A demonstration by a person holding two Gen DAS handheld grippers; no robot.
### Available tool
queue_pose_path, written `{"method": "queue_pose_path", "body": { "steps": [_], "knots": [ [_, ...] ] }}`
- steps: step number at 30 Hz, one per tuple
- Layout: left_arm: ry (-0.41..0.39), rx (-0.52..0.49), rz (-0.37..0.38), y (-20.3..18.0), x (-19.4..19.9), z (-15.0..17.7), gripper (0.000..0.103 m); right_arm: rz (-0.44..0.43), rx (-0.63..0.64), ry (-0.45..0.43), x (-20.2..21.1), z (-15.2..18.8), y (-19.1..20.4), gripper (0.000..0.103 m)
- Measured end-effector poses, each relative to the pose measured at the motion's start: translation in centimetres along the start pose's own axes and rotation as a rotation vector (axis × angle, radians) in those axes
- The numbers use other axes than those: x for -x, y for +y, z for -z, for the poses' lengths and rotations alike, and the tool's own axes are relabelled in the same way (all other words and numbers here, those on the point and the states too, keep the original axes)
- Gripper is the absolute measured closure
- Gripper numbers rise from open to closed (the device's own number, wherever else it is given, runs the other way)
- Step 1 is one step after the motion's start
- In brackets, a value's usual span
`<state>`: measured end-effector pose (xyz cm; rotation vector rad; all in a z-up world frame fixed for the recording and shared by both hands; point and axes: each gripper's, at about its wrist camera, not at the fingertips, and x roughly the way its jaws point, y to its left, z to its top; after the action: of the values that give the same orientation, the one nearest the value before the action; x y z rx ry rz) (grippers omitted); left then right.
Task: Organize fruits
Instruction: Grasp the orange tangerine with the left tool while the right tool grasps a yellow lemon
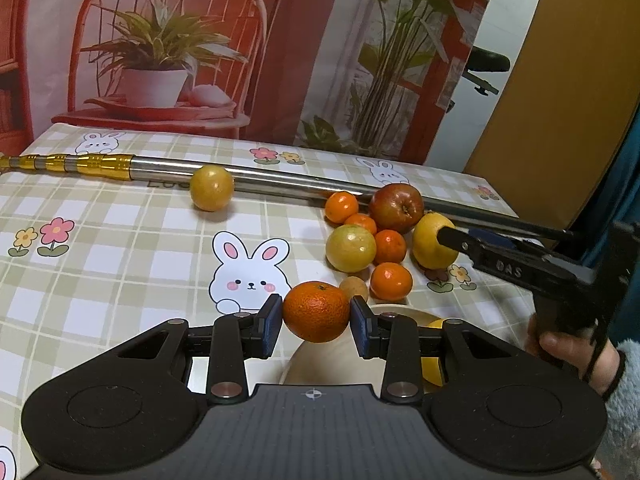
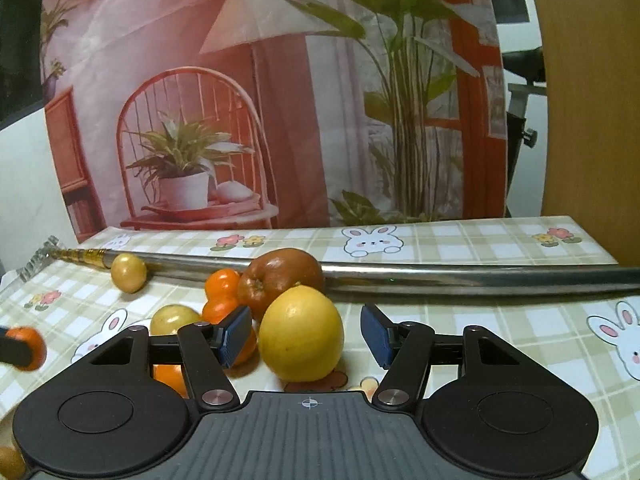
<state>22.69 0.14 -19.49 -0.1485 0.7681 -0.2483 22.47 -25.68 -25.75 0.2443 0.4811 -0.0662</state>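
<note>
Orange mandarin pinched, bowl drop pending

Orange mandarin point(image 1: 316, 311) sits between the blue pads of the left tongs point(image 1: 316, 322), pinched and lifted clear of the counter point(image 1: 120, 240), hanging over the pale rim of a bowl point(image 1: 394, 309) directly below. Bowl interior mostly hidden by the tongs body. To do the drop well: centre the fruit over the bowl opening, lower it close before spreading the pads, release slowly so it doesn't bounce out.

Right tongs point(image 2: 306, 330) are spread, straddling a yellow citrus point(image 2: 301, 334); pads not yet touching it. Close evenly on its widest part; left pad is crowded by small oranges point(image 2: 221, 294), so watch for nudging them.

Rest of the pile lies just beyond: red apple point(image 1: 397, 208), greenish-yellow fruit point(image 1: 351, 248), small brown fruit point(image 1: 354, 288). One yellow fruit point(image 1: 211, 188) sits well apart, against a metal pole point(image 1: 280, 180); judged likely to roll if bumped.
</note>
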Motion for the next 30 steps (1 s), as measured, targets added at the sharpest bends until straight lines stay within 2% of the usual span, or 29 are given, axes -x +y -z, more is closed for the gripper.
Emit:
{"method": "queue_pose_path", "body": {
  "steps": [9,11,23,30],
  "knots": [
    [0.005,0.003,0.001,-0.2,0.1,0.5,0.064,-0.050,-0.091,0.105,-3.2,0.2,-1.0,0.046],
    [0.002,0.008,0.000,-0.1,0.1,0.5,0.064,-0.059,-0.111,0.108,-3.2,0.3,-1.2,0.053],
    [0.014,0.004,0.006,-0.4,0.2,1.2,0.064,-0.084,-0.180,0.074,-0.5,1.9,-1.9,0.053],
    [0.019,-0.007,0.010,-0.8,0.2,1.7,0.064,-0.102,-0.167,0.083,-0.3,1.9,-1.7,0.053]
  ]
}}
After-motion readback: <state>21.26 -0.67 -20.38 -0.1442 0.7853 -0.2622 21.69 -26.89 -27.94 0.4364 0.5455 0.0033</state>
